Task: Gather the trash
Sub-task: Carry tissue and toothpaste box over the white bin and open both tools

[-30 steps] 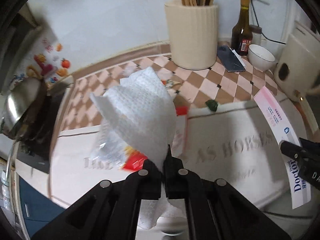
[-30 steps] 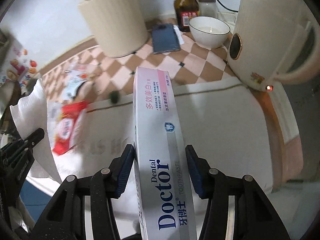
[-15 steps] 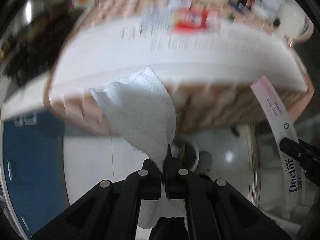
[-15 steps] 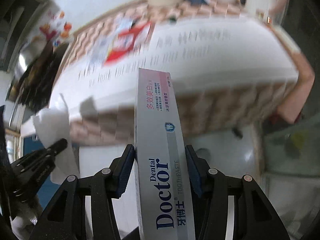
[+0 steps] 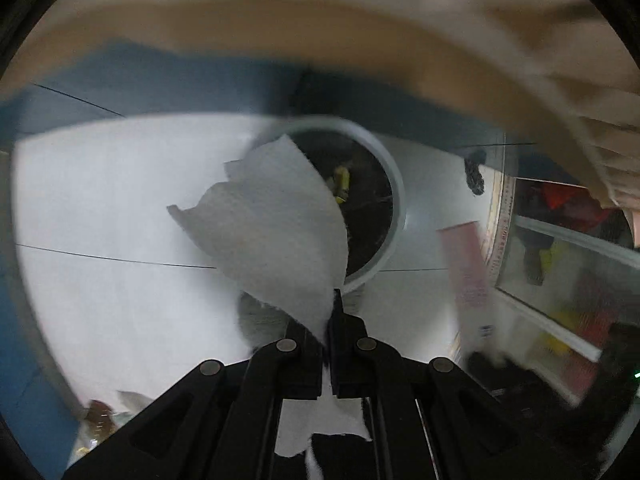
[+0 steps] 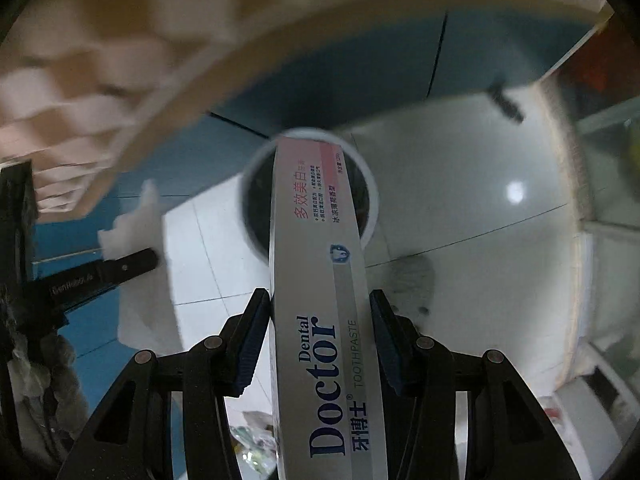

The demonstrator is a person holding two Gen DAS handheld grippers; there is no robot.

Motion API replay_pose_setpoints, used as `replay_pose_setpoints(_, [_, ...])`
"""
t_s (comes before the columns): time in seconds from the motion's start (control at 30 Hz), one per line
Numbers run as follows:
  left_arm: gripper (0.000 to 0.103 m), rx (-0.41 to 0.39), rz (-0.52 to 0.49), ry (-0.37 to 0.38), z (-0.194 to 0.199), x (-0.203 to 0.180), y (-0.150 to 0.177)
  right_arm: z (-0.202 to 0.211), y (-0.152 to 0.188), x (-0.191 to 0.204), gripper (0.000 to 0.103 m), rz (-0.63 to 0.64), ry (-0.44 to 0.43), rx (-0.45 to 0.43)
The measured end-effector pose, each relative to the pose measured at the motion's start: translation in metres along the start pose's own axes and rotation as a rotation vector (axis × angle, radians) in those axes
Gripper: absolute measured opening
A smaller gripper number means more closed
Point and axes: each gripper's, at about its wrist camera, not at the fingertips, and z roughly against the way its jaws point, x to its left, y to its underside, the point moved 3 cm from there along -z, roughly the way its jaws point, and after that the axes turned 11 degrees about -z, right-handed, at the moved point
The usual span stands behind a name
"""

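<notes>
My left gripper (image 5: pixel 329 312) is shut on a white paper towel (image 5: pixel 276 224) and holds it above the floor, just in front of a round white-rimmed trash bin (image 5: pixel 394 184) with a dark inside. My right gripper (image 6: pixel 320 320) is shut on a long Dental Doctor toothpaste box (image 6: pixel 320 280), whose far end points over the same bin (image 6: pixel 370 188). The box shows blurred at the right of the left wrist view (image 5: pixel 466 272). The left gripper with the towel (image 6: pixel 132 224) shows at the left of the right wrist view.
The bin stands on a white tiled floor (image 5: pixel 100 208) against blue cabinet fronts (image 6: pixel 360 68). The counter edge with checked tiles (image 6: pixel 80 60) hangs overhead. A glass-fronted shelf with coloured items (image 5: pixel 568 248) is to the right. Some litter (image 6: pixel 252 440) lies on the floor.
Both grippers have swung down from the countertop to the floor, carrying the paper towel and the toothpaste box. The trash bin has come into view, large and close.
</notes>
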Motion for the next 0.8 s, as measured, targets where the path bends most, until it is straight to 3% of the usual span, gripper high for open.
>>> replay_pose_setpoints(0.13, [0.001,0.052,0.023,0.047,-0.068,0.008,-0.025,-0.096,-0.024,-0.019,0.053,-0.038,-0.035,0.081])
replay_pose_setpoints(0.33, [0.006,0.080,0.017,0.016,-0.114,0.016,-0.037,-0.172,-0.045,-0.022,0.053,-0.005,-0.027,0.177])
replay_pose_setpoints(0.37, [0.014,0.079,0.018,0.010,-0.117,0.018,-0.037,-0.181,-0.047,-0.020,0.054,0.007,-0.018,0.196])
replay_pose_setpoints(0.4, [0.050,0.072,0.023,-0.002,-0.116,0.021,-0.036,-0.187,-0.048,-0.021,0.054,0.007,-0.011,0.210])
replay_pose_setpoints(0.47, [0.103,0.032,0.029,-0.022,-0.111,0.023,-0.034,-0.194,-0.052,-0.020,0.056,0.005,0.000,0.223])
replay_pose_setpoints(0.5, [0.103,0.017,0.028,-0.029,-0.108,0.025,-0.033,-0.194,-0.053,-0.018,0.066,0.010,0.008,0.215])
replay_pose_setpoints(0.53, [0.103,0.015,0.028,-0.037,-0.107,0.026,-0.031,-0.191,-0.055,-0.017,0.082,0.021,0.016,0.196])
replay_pose_setpoints(0.6, [0.103,0.011,0.032,-0.075,-0.101,0.030,-0.025,-0.182,-0.057,-0.014,0.098,0.047,0.046,0.161])
replay_pose_setpoints(0.8, [0.103,-0.086,-0.014,-0.266,-0.060,0.029,0.005,-0.143,-0.063,-0.008,0.103,0.108,0.177,0.017])
